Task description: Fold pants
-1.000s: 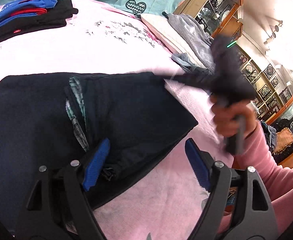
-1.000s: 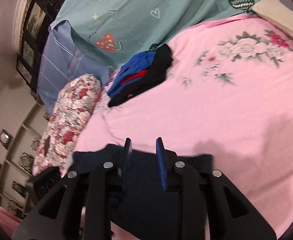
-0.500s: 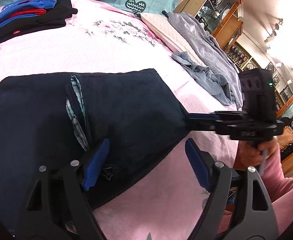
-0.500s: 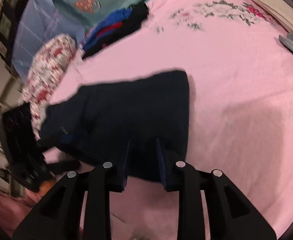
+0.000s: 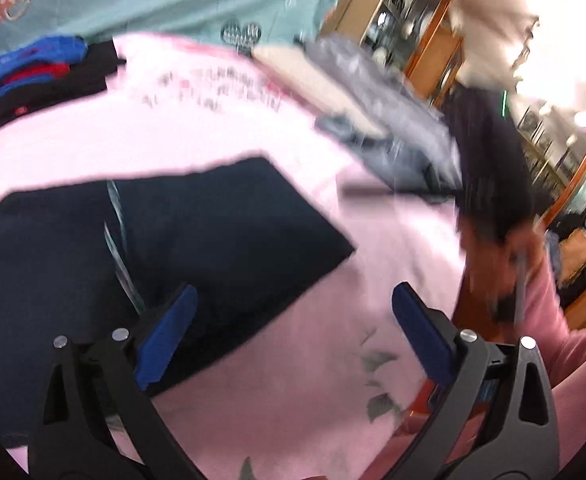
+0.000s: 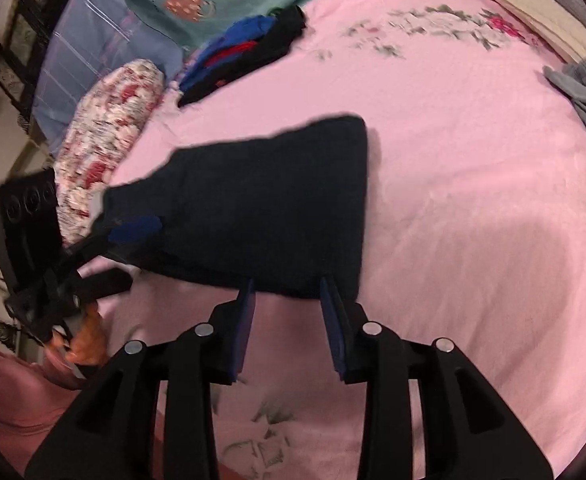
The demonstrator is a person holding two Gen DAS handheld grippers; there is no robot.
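Dark navy pants (image 5: 197,236) lie folded into a flat block on the pink bedsheet (image 5: 197,128); a striped pocket lining shows at a fold. They also show in the right wrist view (image 6: 277,200). My left gripper (image 5: 289,320) is open, its left pad over the pants' near edge, nothing between the pads. My right gripper (image 6: 287,308) is open and empty just short of the pants' near edge. The right gripper appears blurred and raised at the right of the left wrist view (image 5: 489,168). The left gripper sits at the pants' left end in the right wrist view (image 6: 105,248).
A stack of folded blue, red and black clothes (image 6: 249,52) lies at the far side of the bed. Grey garments (image 5: 393,120) and a beige pillow (image 6: 533,20) lie on the right. A floral pillow (image 6: 105,136) sits at the left. Wooden shelves (image 5: 413,20) stand beyond.
My right gripper has opened, let go of the pants and drawn back from them. The left gripper has lifted a little and stays open. The pants lie flat.
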